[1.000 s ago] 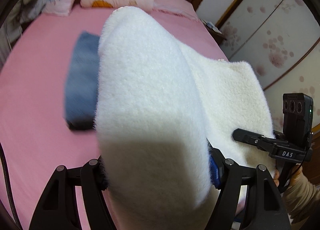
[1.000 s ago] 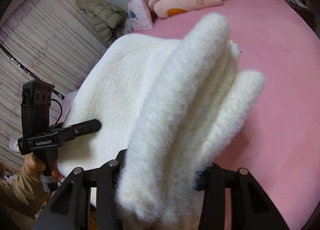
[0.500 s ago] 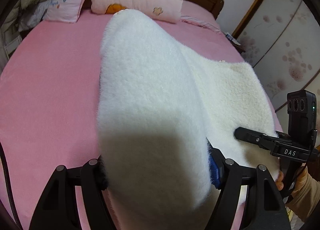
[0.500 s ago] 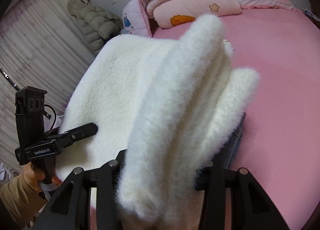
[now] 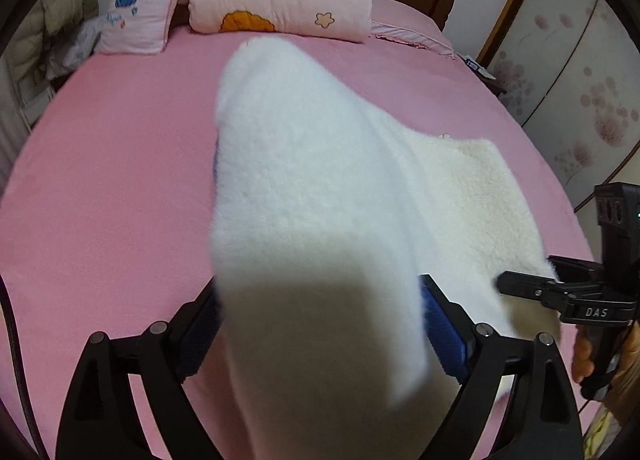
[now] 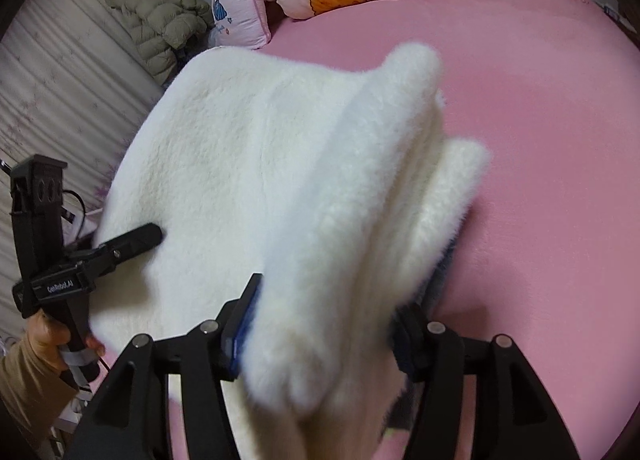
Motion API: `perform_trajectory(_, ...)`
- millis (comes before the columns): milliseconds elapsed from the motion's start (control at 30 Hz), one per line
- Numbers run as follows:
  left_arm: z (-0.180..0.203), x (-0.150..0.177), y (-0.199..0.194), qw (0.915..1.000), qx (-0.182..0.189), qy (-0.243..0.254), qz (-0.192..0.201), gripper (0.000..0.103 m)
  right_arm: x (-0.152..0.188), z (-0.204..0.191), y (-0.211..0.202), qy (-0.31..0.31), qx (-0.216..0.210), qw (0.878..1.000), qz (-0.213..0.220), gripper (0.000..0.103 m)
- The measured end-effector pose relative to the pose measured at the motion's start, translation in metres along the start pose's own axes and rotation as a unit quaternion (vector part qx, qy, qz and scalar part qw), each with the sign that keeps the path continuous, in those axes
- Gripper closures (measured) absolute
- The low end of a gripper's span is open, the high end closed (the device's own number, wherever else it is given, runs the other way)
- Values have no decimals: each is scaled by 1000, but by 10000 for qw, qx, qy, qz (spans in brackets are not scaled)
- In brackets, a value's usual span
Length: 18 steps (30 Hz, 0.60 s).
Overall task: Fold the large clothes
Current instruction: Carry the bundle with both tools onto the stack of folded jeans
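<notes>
Black gripper [image 5: 320, 324]; blue pads [image 5: 446, 338]; tan sleeve [image 6: 24, 380].

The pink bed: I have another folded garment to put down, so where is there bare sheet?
Free: the wide stretch of pink sheet left of the white fleece garment, up to the pillow, and the sheet right of it in the right wrist view. Crowded: the head end, under the stacked quilts, and the middle, under the garment.

Fluffy white fleece garment [image 5: 304, 196] lies over a plain pink bed sheet [image 5: 100, 188]; the folded pink quilt [image 5: 280, 4] bears an orange flower and star outline.
</notes>
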<state>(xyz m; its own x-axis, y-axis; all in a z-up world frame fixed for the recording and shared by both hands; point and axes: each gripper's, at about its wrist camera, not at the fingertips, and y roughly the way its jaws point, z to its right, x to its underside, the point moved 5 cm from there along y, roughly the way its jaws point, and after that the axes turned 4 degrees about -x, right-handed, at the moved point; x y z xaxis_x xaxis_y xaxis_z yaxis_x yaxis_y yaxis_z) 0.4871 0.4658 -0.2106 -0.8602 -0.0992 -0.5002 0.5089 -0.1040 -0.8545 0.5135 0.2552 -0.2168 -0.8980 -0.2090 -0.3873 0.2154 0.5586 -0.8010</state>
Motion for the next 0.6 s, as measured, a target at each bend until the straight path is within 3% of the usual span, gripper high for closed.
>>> perform_trajectory(167,7,-11,-58,9981,-389,-169,443,13,9,-5,-53,-147,292,9984,457,46)
perform_trajectory(267,15,-22,-86,9952,-303,-293,885,13,12,-18,-84,-380,622,9920,1030,46)
perform_trajectory(333,20,-28,-92,9942,-316,-371,954,14,12,-29,-91,-548,755,9884,1196,51)
perform_trajectory(367,25,-28,-91,9942,-322,-405,947,22,12,-33,-91,-620,813,9869,1246,54)
perform_trajectory(433,34,-28,-83,9947,-391,-353,882,36,9,-43,-84,-757,926,9841,1310,79)
perform_trajectory(467,39,-25,-75,9954,-484,-281,775,45,7,-47,-77,-797,954,9836,1311,84)
perform_trajectory(533,40,-20,-56,9962,-606,-244,572,54,5,-49,-64,-773,935,9844,1271,87)
perform_trajectory(600,37,-18,-41,9960,-748,-255,423,55,5,-45,-55,-718,1024,9837,1293,89)
